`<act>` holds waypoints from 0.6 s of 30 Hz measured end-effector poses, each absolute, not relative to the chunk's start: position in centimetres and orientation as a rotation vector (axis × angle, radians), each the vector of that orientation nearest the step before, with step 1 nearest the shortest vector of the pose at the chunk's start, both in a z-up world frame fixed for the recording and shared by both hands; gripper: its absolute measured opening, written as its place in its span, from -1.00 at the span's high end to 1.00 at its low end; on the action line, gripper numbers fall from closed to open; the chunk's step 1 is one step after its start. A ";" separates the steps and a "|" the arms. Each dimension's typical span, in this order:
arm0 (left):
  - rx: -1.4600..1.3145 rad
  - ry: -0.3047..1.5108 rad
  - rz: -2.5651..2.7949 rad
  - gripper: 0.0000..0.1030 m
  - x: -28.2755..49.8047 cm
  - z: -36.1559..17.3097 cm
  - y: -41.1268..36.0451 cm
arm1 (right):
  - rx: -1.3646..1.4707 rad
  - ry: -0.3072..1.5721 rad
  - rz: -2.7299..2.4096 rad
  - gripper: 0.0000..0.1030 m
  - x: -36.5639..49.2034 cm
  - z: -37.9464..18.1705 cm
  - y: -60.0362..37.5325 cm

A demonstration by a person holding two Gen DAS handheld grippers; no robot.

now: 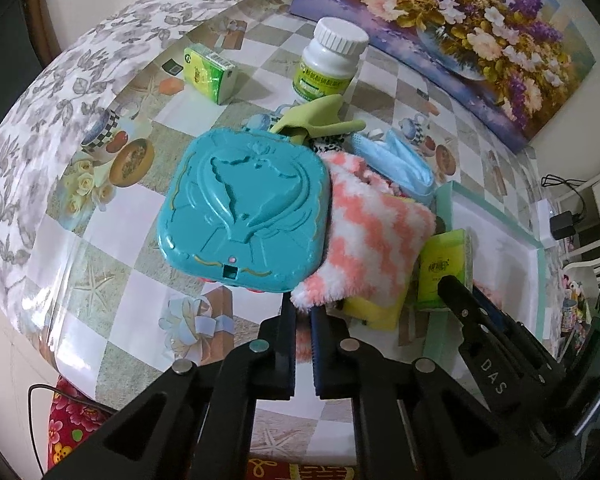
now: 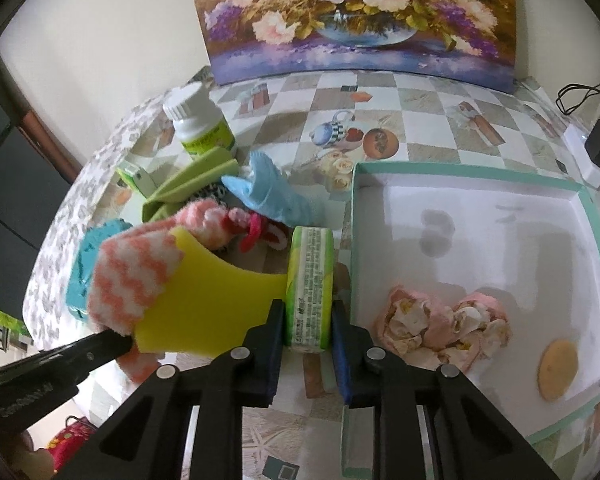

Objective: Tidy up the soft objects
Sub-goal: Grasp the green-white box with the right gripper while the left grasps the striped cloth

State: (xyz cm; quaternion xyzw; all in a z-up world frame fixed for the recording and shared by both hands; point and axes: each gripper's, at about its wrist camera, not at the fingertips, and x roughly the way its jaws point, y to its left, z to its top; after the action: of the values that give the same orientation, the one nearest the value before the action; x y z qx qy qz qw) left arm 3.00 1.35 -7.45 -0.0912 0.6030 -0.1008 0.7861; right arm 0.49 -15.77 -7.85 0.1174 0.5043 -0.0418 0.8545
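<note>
My left gripper [image 1: 303,312] is shut on the near corner of the fluffy pink-and-white zigzag cloth [image 1: 364,232], which lies against a teal plastic case [image 1: 244,208]; the cloth also shows in the right wrist view [image 2: 134,280]. My right gripper [image 2: 306,328] is shut on a green tissue pack [image 2: 310,280], also seen in the left wrist view [image 1: 444,268], beside a yellow sponge [image 2: 216,304]. A blue cloth [image 2: 272,192], a green cloth [image 2: 192,184] and a red-and-white item [image 2: 260,228] lie behind.
A white box with teal rim [image 2: 472,172] on the right holds a pink cloth bundle [image 2: 440,328] and a tan round pad [image 2: 558,368]. A white pill bottle [image 1: 332,60], a second green tissue pack [image 1: 208,72] and a flower painting [image 2: 360,20] stand at the back.
</note>
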 end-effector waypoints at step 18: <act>-0.191 1.076 -0.288 0.90 1.7 -2.0 1.0 | 0.304 0.925 -0.103 0.54 -1.1 -3.0 -17.2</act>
State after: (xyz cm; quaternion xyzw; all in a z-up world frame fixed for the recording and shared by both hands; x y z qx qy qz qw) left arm 1.67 0.97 -1.99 -0.0904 0.5100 -0.1364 0.8445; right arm -1.09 -17.23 -3.04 0.1459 0.4442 -0.0495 0.8826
